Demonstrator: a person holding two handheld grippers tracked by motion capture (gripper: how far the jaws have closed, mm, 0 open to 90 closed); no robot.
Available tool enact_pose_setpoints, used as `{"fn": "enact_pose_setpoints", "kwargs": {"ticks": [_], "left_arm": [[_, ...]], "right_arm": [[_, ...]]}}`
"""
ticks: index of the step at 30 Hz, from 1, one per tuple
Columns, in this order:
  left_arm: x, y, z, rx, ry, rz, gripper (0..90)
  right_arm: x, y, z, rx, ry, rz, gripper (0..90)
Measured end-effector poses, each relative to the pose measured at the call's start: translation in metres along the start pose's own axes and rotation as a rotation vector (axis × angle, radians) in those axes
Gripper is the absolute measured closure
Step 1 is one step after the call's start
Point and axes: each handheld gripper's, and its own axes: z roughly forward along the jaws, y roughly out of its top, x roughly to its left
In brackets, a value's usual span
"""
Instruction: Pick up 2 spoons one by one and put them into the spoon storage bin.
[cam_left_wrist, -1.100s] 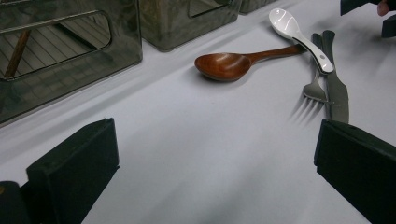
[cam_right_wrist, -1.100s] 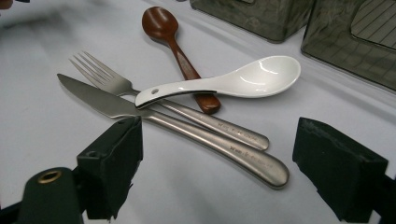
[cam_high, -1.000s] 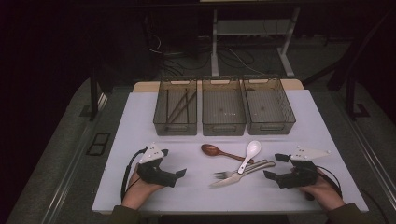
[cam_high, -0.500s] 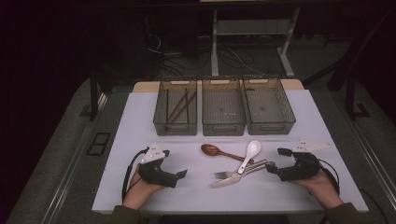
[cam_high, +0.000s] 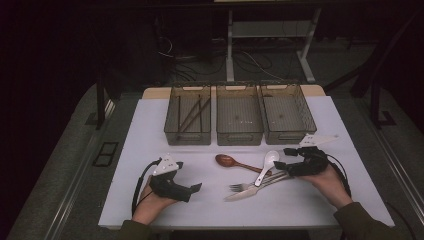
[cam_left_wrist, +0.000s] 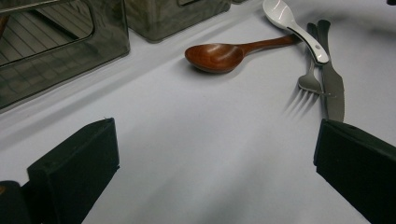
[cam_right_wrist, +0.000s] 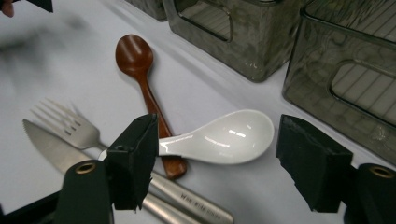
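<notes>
- The left gripper (cam_high: 192, 189) rests near the counter's (cam_high: 320, 210) front left edge; its jaws stand wide with nothing between them.
- The right gripper (cam_high: 281, 159) hangs over the cutlery toward the front right; its jaws have just been closing, are moderately open, and straddle the white spoon (cam_right_wrist: 219, 137) without pressing on it.
- The white spoon lies at mid-counter, across the handle of the wooden spoon (cam_right_wrist: 142, 79).
- A fork (cam_right_wrist: 70, 123) and a knife (cam_right_wrist: 51, 151) lie side by side just beside the white spoon.
- Three clear bins (cam_high: 239, 120) stand in a row along the far edge; the left bin (cam_high: 188, 122) holds chopsticks (cam_high: 192, 114).
</notes>
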Motion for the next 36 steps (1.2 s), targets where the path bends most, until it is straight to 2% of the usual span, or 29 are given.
{"fn": "enact_pose_setpoints", "kwargs": {"ticks": [14, 20, 23, 26, 29, 32, 36], "left_arm": [[0.0, 0.0, 0.002, 0.012, -0.012, 0.009, 0.0], [0.0, 0.001, 0.003, 0.013, -0.016, 0.011, 0.0], [-0.001, 0.001, 0.004, 0.015, -0.018, 0.013, 0.0], [-0.001, 0.001, 0.004, 0.016, -0.019, 0.013, 0.0], [-0.001, 0.001, 0.004, 0.017, -0.02, 0.015, 0.0], [-0.001, 0.001, 0.004, 0.018, -0.021, 0.017, 0.0], [-0.001, 0.001, 0.004, 0.02, -0.023, 0.018, 0.0]], "right_arm": [[-0.017, 0.016, 0.028, 0.043, -0.008, -0.005, 41.7], [-0.018, 0.022, 0.038, 0.065, -0.027, -0.017, 54.9], [-0.017, 0.028, 0.045, 0.07, -0.026, -0.032, 65.2], [-0.015, 0.031, 0.054, 0.102, -0.024, -0.049, 76.6], [-0.012, 0.034, 0.062, 0.14, -0.024, -0.068, 84.2], [-0.011, 0.033, 0.069, 0.169, -0.025, -0.084, 89.2], [-0.014, 0.031, 0.069, 0.196, -0.027, -0.085, 89.5]]}}
